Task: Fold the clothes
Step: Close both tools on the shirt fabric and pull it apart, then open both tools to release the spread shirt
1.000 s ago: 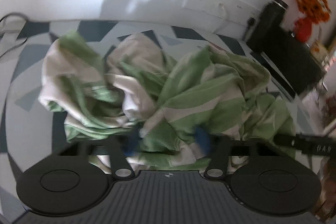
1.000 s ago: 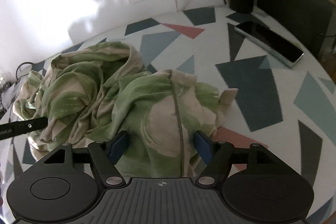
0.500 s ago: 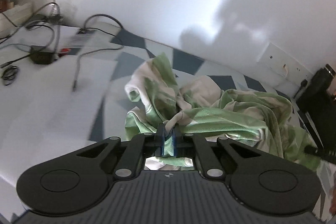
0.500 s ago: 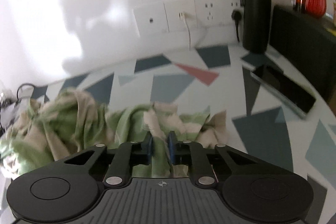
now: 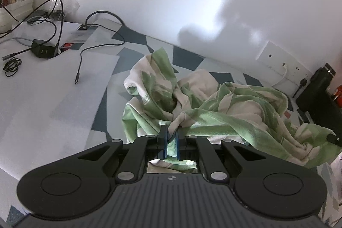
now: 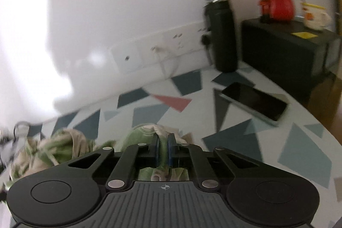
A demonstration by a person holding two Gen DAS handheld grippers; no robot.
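Cables [image 5: 53, 20] and a black charger [image 5: 43, 50] lie far left on the tabletop [image 5: 53, 99]. Left gripper [image 5: 171, 138]: fingers clenched on a bunched fold of the green-and-cream garment [image 5: 213, 104], crumpled mid-tabletop. Right gripper [image 6: 162, 147]: fingers pinching another fold of it. Further right, a phone [image 6: 254, 100], a black bottle [image 6: 222, 31], a red vase [image 6: 279, 3] on a black box [image 6: 284, 50].

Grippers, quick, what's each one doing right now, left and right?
Left gripper: closed, pinching a bunched fold of the green and cream garment.
Right gripper: closed, clamped on another part of the same garment.
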